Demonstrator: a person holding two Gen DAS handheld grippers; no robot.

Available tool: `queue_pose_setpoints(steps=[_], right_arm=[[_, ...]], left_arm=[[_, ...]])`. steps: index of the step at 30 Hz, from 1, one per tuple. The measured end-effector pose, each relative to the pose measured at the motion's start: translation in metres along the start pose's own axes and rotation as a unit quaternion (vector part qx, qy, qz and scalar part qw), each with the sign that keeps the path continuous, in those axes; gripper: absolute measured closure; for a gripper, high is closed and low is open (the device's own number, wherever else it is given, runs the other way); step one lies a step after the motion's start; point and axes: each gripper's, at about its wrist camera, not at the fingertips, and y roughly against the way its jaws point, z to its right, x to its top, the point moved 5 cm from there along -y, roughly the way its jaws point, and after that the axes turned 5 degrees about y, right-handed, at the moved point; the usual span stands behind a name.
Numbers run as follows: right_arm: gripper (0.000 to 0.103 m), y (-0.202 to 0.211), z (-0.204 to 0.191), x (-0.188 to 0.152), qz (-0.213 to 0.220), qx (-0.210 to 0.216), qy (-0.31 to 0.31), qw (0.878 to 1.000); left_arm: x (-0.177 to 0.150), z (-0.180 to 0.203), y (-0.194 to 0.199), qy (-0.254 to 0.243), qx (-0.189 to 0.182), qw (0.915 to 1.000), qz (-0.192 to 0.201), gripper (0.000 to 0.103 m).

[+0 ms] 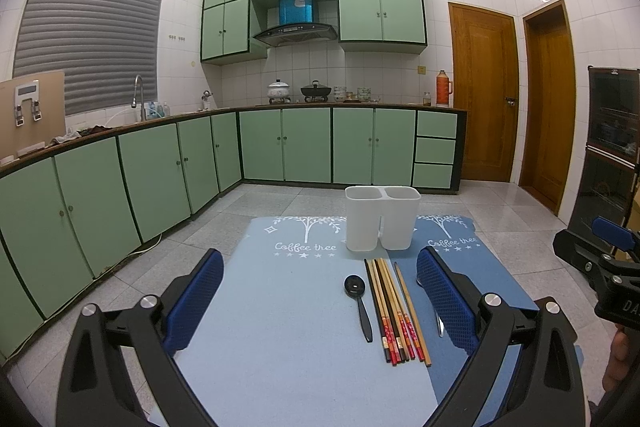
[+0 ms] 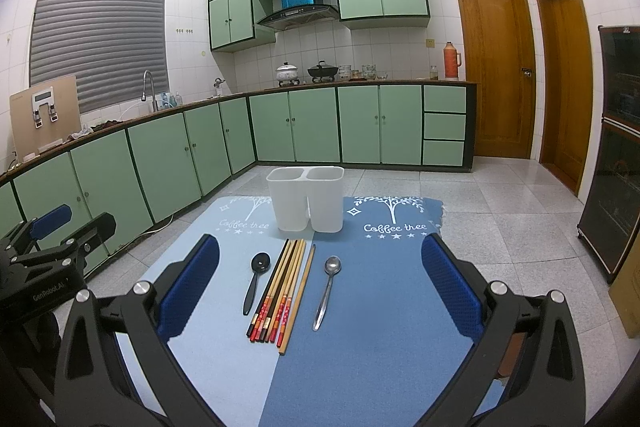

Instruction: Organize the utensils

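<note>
A white two-compartment utensil holder (image 1: 382, 218) (image 2: 307, 198) stands upright at the far end of the blue mats, both compartments empty. In front of it lie a black spoon (image 1: 359, 301) (image 2: 256, 279), a bundle of several chopsticks (image 1: 394, 311) (image 2: 282, 293) and a metal spoon (image 2: 327, 289), which my left gripper's right finger mostly hides in the left wrist view (image 1: 439, 325). My left gripper (image 1: 320, 303) is open and empty above the light mat. My right gripper (image 2: 320, 291) is open and empty above the utensils.
A light blue mat (image 1: 260, 307) (image 2: 208, 339) and a dark blue mat (image 1: 480, 267) (image 2: 380, 327) lie side by side over a grey tiled floor. Green cabinets (image 1: 160, 171) run along the left and back. A dark glass cabinet (image 2: 616, 163) stands at the right.
</note>
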Motion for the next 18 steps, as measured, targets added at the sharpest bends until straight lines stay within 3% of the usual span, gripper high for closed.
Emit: queue_pose_setpoints(steps=[18], right_arm=[[0.005,-0.0015,0.0004,0.0006,-0.001,0.000,-0.001,1.000]], left_arm=[[0.0014,-0.0028,0.0005,0.000,0.002,1.0000,-0.001,0.008]])
